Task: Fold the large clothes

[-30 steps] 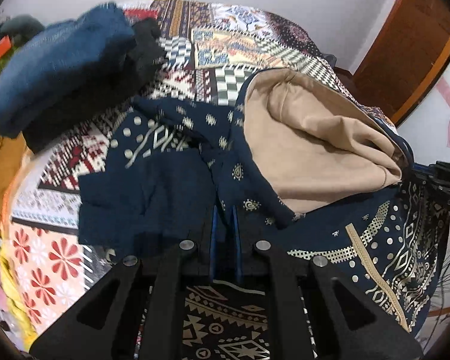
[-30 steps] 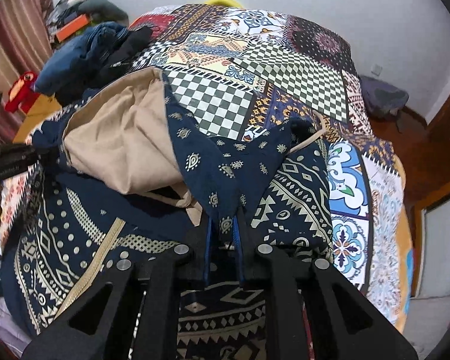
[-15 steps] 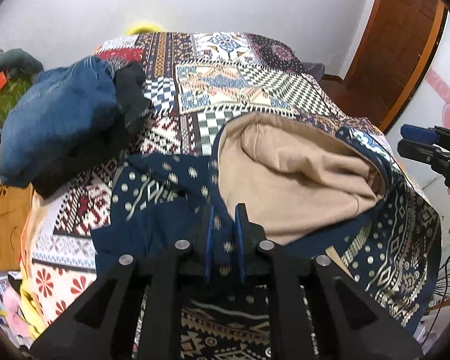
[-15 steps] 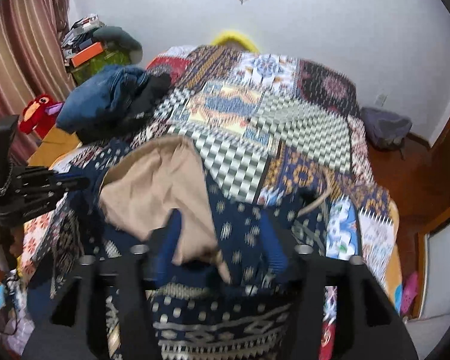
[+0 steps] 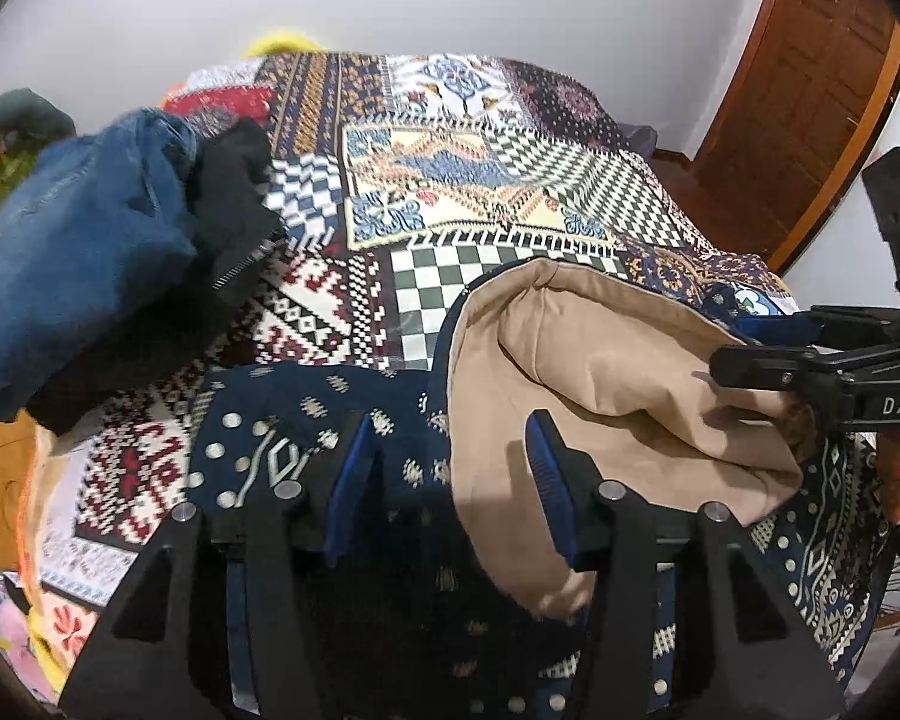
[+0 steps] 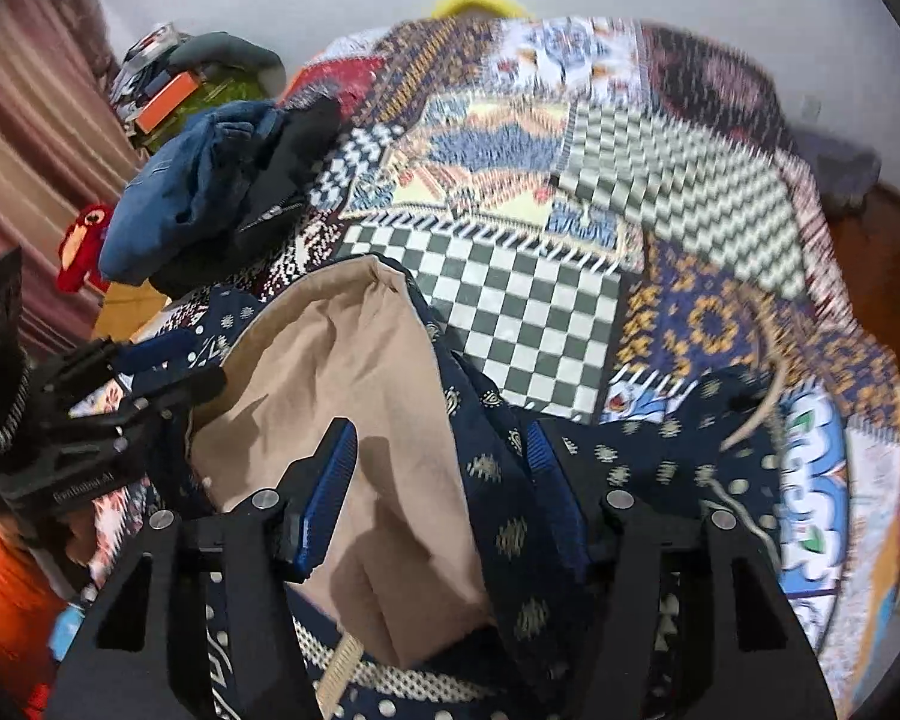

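Note:
A navy patterned hoodie with a tan hood lining lies crumpled on the near part of the bed; it also shows in the right wrist view, with the lining at its left. My left gripper is open above the hoodie, its jaws wide apart and holding nothing. My right gripper is open too, above the hood's navy edge. Each gripper shows in the other's view, the right one and the left one.
A patchwork quilt covers the bed. A pile of blue denim and a black garment lies at the left. A wooden door stands at the right, a red toy and shelf clutter at the left.
Both grippers have opened and let go of the hoodie. They have lifted and drawn back, and the hoodie has dropped onto the bed.

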{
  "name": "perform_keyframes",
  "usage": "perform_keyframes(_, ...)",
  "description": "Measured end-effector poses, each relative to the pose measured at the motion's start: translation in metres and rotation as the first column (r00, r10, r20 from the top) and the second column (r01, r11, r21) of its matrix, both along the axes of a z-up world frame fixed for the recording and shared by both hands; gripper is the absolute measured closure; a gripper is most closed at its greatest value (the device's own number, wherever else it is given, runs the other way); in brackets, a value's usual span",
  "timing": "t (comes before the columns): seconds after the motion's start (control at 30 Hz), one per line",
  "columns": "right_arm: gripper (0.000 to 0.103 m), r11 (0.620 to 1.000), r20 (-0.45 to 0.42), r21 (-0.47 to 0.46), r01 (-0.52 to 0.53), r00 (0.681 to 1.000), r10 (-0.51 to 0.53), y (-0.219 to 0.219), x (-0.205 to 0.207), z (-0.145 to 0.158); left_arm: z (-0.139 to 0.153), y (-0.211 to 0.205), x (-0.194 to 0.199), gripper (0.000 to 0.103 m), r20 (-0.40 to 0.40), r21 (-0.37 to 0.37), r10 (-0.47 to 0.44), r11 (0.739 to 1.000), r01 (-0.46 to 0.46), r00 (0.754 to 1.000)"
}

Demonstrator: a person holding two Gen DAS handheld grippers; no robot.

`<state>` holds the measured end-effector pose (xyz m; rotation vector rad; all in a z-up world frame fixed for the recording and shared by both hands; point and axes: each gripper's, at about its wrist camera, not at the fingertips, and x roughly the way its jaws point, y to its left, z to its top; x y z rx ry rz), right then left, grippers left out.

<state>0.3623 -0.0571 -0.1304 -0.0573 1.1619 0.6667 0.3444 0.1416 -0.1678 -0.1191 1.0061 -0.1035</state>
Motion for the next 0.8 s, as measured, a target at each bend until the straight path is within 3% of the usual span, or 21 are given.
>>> perform_keyframes(0.2,0.048,1.000,-0.039,0.005,0.019,0.999,-0.019,0.001,0.021,-0.014,-0.024,-0.001,0.020,0.051,-0.039,-0.034,-0.015,0.999,0.013,0.999)
perform_keyframes(0.23,0.051,1.000,-0.042,0.006,0.025,0.999,-0.025,0.001,0.022,-0.017,-0.028,-0.001,0.022,0.052,-0.047,-0.046,-0.013,0.999,0.011,0.999)
perform_keyframes(0.3,0.066,1.000,-0.061,0.015,0.020,0.998,-0.019,0.002,0.027,-0.022,-0.032,0.001,0.025,0.056,-0.050,-0.070,-0.001,0.998,-0.003,0.999)
perform_keyframes(0.33,0.077,0.999,-0.087,0.031,0.011,0.996,-0.009,0.003,0.029,-0.025,-0.034,0.002,0.026,0.063,-0.051,-0.081,0.003,0.997,-0.007,0.999)
perform_keyframes(0.47,0.091,0.997,-0.118,0.074,-0.005,0.993,0.014,0.003,0.027,-0.028,-0.032,0.002,0.025,0.090,-0.017,-0.085,-0.024,0.996,0.023,1.000)
perform_keyframes(0.53,0.092,0.997,-0.087,0.074,-0.025,0.996,0.031,0.003,0.021,-0.020,-0.030,0.003,0.024,0.096,-0.017,-0.083,-0.032,0.996,0.030,0.999)
perform_keyframes(0.7,0.094,0.995,-0.031,0.093,-0.047,0.998,0.050,-0.003,0.003,0.005,-0.007,0.004,0.007,0.096,0.018,-0.140,-0.052,0.989,0.054,0.998)
perform_keyframes(0.8,0.095,0.992,-0.010,0.114,-0.060,0.998,0.062,-0.011,-0.015,0.020,0.013,-0.002,-0.012,0.096,0.052,-0.133,-0.076,0.988,0.082,0.996)
